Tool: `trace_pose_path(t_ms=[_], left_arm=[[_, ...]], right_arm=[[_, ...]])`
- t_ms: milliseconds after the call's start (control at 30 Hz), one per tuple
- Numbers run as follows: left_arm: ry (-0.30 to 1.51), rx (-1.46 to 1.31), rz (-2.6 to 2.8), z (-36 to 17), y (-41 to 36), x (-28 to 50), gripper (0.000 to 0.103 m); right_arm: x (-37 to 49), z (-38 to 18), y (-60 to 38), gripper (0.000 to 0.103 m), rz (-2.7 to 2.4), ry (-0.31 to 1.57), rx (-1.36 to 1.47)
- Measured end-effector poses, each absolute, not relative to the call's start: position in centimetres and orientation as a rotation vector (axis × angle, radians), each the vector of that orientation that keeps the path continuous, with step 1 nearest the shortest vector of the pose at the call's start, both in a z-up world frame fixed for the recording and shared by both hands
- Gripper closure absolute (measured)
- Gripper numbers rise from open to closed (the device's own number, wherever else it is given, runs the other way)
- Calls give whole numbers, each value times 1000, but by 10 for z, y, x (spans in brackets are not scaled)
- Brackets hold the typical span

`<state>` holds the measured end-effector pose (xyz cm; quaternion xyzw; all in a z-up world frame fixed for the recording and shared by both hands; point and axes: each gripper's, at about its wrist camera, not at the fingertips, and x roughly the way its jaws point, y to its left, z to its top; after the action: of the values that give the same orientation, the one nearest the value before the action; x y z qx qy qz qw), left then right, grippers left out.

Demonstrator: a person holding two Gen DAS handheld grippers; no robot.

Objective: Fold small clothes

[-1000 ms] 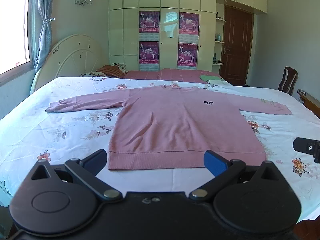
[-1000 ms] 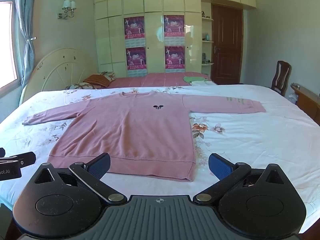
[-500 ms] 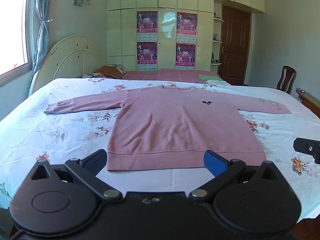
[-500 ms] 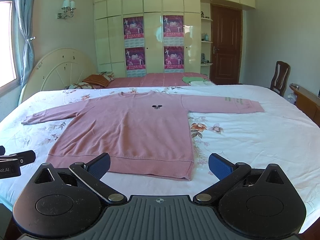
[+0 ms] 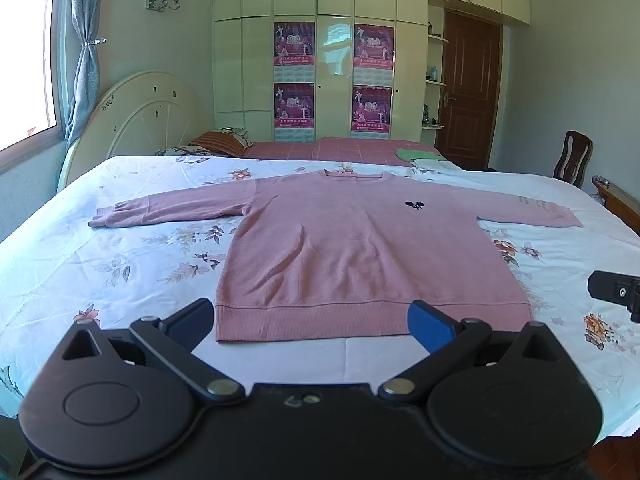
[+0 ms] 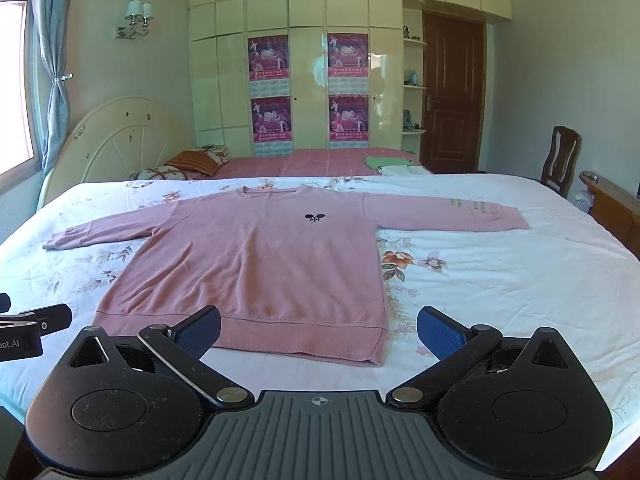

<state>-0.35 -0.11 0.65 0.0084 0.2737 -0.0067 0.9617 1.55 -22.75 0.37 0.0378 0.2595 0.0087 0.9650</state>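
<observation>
Zero folds were made: the sweater [image 5: 360, 248] lay flat on the bed [image 5: 120, 264], sleeves spread. Left gripper [image 5: 312, 318] and right gripper [image 6: 319, 330] were both spread apart, empty.

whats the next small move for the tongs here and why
Probably lower both tongs to the hem of the pink sweater and close on its two near corners. The sweater lies flat and unfolded on the floral bedsheet, sleeves spread, and the left tongs and right tongs are both open and empty, just short of the hem.
</observation>
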Motion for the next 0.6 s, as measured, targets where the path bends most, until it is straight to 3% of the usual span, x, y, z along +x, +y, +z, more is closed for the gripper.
trace_pose_path(t_ms=[600], left_arm=[[555,16,-16,6,-1,-4,0]], right_arm=[[17,4,-226,0,13,525,75]])
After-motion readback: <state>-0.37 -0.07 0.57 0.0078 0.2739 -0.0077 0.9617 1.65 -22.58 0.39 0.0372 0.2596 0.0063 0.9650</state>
